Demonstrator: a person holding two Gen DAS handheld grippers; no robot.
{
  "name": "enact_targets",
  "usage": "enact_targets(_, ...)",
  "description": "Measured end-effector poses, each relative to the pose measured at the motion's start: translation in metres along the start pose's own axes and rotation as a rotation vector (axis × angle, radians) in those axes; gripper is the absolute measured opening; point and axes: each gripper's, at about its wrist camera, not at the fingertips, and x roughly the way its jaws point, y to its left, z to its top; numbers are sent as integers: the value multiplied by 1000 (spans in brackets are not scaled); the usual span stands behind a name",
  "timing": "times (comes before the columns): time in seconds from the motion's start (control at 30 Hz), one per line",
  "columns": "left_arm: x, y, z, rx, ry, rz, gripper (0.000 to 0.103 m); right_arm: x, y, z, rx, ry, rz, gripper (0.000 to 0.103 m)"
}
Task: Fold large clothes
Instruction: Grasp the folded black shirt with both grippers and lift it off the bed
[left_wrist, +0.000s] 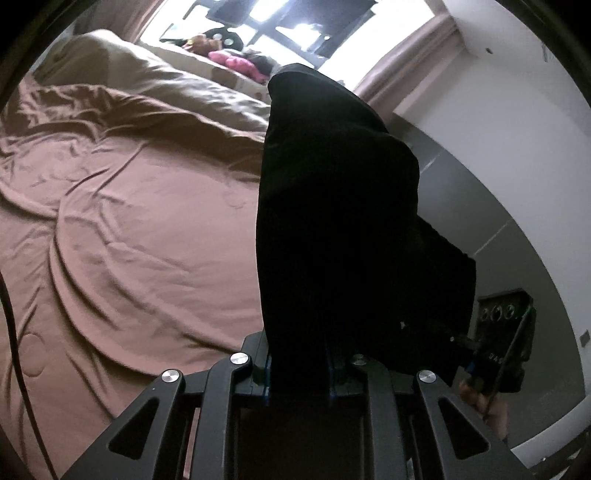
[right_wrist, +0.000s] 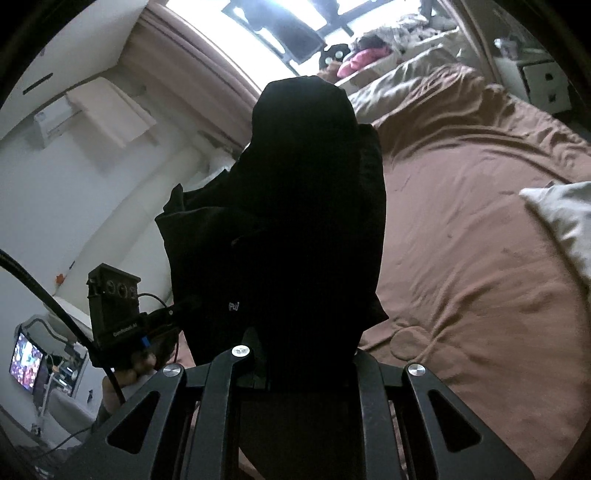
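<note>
The left tongs (left_wrist: 299, 373) and the right tongs (right_wrist: 306, 365) each pinch the black garment (left_wrist: 332, 221). It hangs bunched up above the brown bed cover (left_wrist: 147, 229), with bright windows far behind.

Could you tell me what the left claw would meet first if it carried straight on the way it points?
The black fabric garment it already grips; past that, probably the brown quilted bedspread, though depth is unclear.

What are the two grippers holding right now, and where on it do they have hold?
Both hold one black garment: the left gripper and right gripper are each shut on a bunched fold of it. Which part of the garment cannot be told.
</note>
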Motion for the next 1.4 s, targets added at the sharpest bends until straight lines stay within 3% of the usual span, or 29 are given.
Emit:
enact_targets(0.3,16,-61,-1,46,10,-76,20,-89,-17,-15,-6,-73,-60,12)
enact_targets(0.77,102,-185,-18,71,97,-217,20,-231,-55,-8,-6,-139,-230,12)
enact_targets(1.1,159,-246,-27,62,162,-277,20,-284,-47,15,-38,-134,-348,12)
enact_targets(1.4,205,-275,-37,0,200,-330,21,-294,-24,39,-76,-92,-448,12)
